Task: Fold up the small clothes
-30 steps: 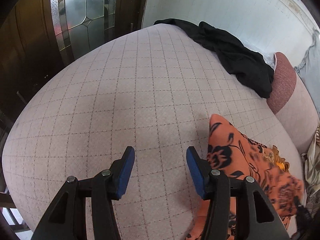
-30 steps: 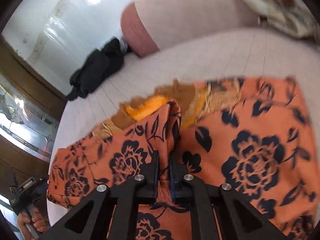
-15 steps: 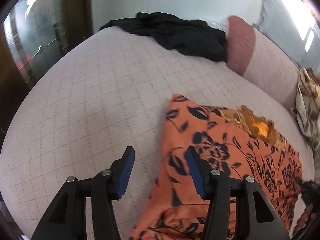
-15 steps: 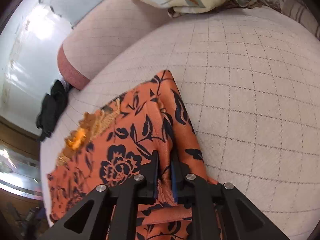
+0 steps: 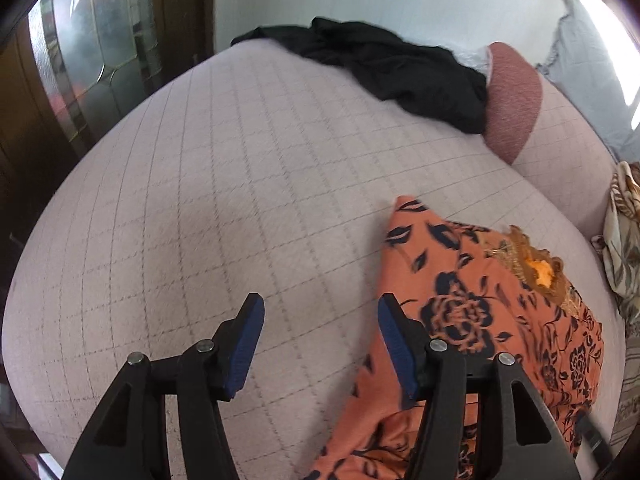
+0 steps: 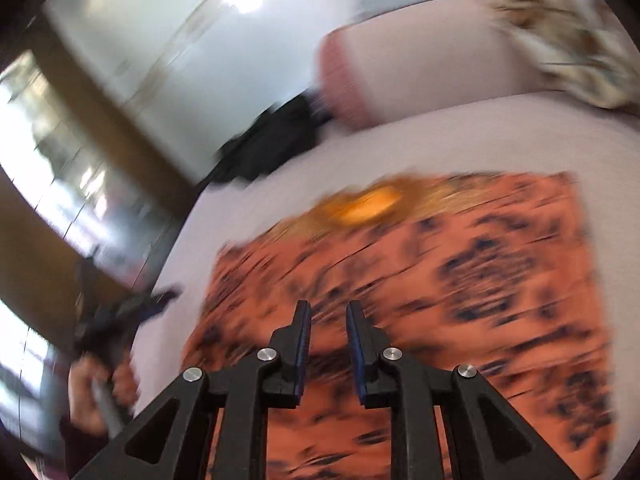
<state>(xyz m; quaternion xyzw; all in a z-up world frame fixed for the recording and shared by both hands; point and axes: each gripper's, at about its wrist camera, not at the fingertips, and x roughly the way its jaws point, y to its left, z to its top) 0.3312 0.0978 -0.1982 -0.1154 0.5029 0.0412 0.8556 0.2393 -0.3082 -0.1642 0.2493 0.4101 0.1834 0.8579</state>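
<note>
Orange black-flowered cloth garment lay part-folded on pink quilted bed | left gripper spread, empty | right gripper parted, released | further folds judged left

Each wrist camera looks forward and down along its own tool, close above the bed. Both views share the orange floral garment, black clothing and bolster.

no text, label, brand or number can be read in either view. the right wrist view is blurred throughout.
</note>
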